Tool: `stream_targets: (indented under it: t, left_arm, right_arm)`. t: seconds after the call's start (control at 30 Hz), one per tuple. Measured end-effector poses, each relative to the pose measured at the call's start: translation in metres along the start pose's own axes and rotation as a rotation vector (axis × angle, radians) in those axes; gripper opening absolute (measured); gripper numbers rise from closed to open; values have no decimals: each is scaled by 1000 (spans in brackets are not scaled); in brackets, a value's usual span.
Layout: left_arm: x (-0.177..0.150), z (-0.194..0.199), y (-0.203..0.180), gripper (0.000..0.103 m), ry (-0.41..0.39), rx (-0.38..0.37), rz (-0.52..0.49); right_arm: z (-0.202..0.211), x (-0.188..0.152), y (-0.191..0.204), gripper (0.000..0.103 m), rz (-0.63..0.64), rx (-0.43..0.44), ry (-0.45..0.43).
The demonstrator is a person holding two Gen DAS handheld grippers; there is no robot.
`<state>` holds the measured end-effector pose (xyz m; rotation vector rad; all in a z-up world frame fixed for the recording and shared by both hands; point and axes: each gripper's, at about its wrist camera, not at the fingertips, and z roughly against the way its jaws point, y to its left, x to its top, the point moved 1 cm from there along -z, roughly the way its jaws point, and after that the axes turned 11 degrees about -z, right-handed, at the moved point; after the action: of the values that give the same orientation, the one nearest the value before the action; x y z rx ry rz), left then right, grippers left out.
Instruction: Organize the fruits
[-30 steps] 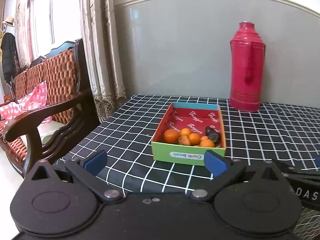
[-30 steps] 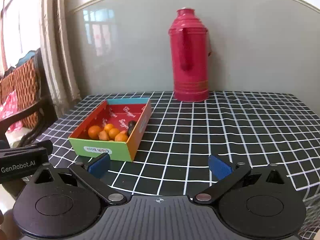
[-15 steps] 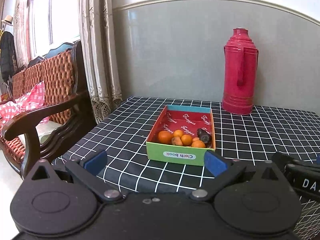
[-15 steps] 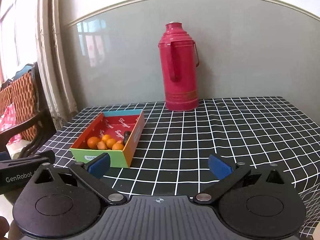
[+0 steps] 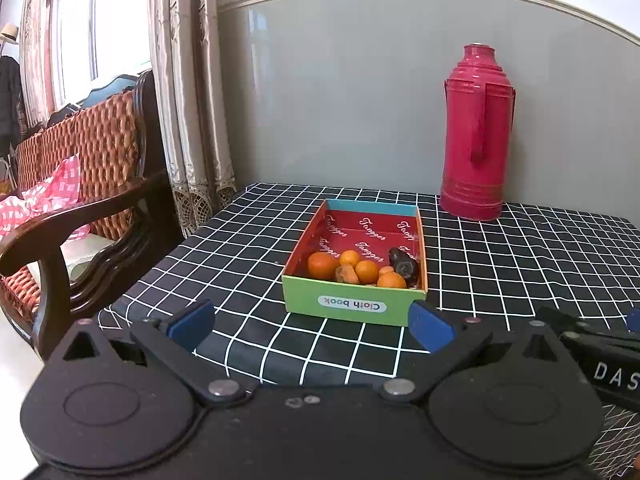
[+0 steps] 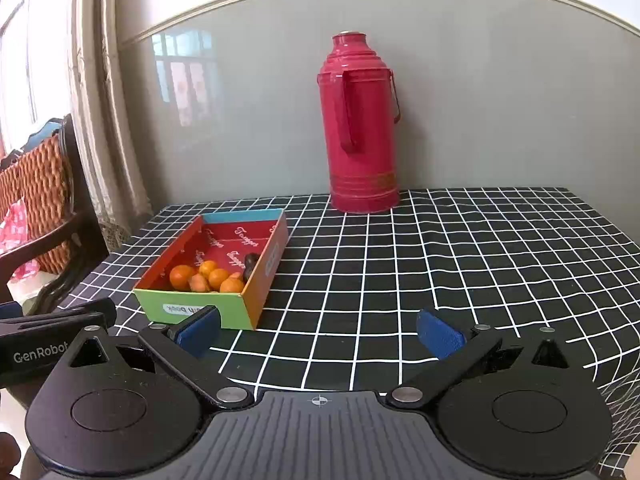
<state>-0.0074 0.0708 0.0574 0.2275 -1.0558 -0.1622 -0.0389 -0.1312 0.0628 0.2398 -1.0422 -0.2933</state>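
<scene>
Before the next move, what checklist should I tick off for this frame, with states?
1. Left gripper empty, jaws open: ok.
2. Right gripper empty, jaws open: ok.
3. Fruits all inside the box, none loose on the cloth: ok.
4. Dark fruit lies apart from the orange ones, by the box's right wall: ok.
5. Flask upright, well behind the box: ok.
6. Sorting destination in view: not ok, no second container is seen.
</scene>
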Motion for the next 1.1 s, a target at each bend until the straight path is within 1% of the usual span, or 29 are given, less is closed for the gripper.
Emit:
stream_targets:
  t: [0.5,1.1]
  left_arm:
    - [0,-11,4,97,25,1,16]
    - [0,-13,0,97,25,-6,10]
  right_arm:
    - [-15,-3,8,103,12,11,24]
    - [-15,-1,2,103,-1,2,25]
